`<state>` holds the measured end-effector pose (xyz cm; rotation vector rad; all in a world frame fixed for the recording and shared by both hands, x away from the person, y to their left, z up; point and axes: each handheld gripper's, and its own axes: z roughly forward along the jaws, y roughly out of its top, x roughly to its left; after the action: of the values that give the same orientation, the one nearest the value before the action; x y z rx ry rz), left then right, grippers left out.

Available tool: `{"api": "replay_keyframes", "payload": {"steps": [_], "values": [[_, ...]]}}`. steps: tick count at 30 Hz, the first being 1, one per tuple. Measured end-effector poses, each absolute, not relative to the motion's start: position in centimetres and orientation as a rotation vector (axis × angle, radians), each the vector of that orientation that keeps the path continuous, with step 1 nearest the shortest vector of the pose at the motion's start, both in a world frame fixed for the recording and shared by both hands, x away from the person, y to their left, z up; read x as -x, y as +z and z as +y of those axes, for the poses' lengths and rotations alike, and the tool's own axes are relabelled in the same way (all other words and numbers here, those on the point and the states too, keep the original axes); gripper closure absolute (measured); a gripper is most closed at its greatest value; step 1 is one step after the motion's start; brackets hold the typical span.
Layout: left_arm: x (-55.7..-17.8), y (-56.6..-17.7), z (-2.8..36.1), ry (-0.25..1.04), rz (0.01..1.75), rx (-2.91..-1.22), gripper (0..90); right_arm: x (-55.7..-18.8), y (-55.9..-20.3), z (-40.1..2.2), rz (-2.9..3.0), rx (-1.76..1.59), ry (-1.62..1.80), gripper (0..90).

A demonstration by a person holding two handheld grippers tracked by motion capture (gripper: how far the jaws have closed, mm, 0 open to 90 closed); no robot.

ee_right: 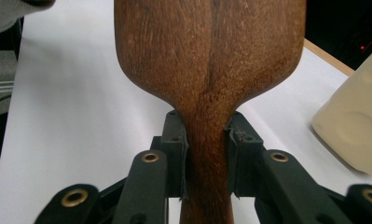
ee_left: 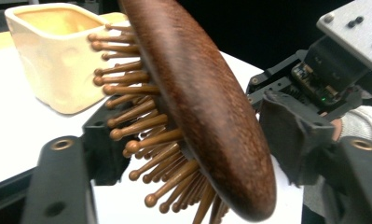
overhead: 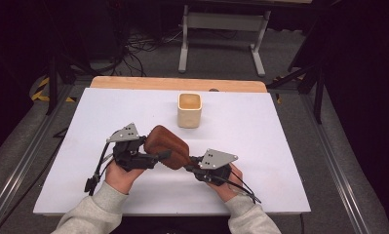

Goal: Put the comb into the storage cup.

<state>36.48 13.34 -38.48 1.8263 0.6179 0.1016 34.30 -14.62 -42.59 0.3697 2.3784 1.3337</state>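
Wooden hairbrush [overhead: 166,145] is held up off the white table [overhead: 260,146], mid-front, w/ the cream cup [overhead: 189,110] just behind it. Right gripper [ee_right: 207,154] is clamped on the handle neck — pads tight on both sides. Left gripper [ee_left: 193,154] straddles the head, bristles on one side, back on the other; can't tell if its pads press yet. Brush's long axis runs diagonally from right gripper up-left, so left one's nearer the head — prob. a handover.

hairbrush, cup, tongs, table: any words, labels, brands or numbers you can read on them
None: no readable text in any view.
Wooden hairbrush: bare wood grain, no brand.
Cream cup: plain, no label.
Grey plates on the tongs: screws only, no lettering.
White table: no markings.
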Motion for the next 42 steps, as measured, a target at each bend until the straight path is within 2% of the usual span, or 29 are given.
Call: {"api": "replay_keyframes", "payload": {"steps": [7, 10, 12, 26, 38, 42], "values": [[-36.3, -38.4, 13.2, 0.083, 0.578, -1.853, 41.0, -34.3, -42.8, -14.5, 2.387, -0.369, 1.309, 71.7], [-36.2, -38.1, 13.4, 0.031, 0.547, -1.832, 50.4, -34.3, -42.9, -14.3, 2.399, -0.354, 1.29, 70.8], [-36.2, -38.0, 13.3, 0.02, 0.531, -1.831, 52.9, -34.3, -42.9, -14.2, 2.4, -0.352, 1.291, 70.4], [-35.8, -36.8, 13.0, 0.041, 0.501, -1.844, 57.5, -34.2, -42.7, -14.4, 2.388, -0.331, 1.331, 69.0], [-36.6, -33.8, 12.9, 0.106, 0.469, -1.874, 56.9, -35.1, -42.0, -15.6, 2.347, -0.399, 1.458, 13.4], [-37.0, -32.8, 12.8, 0.142, 0.466, -1.883, 56.7, -35.6, -41.9, -16.4, 2.331, -0.442, 1.489, 4.6]]}}
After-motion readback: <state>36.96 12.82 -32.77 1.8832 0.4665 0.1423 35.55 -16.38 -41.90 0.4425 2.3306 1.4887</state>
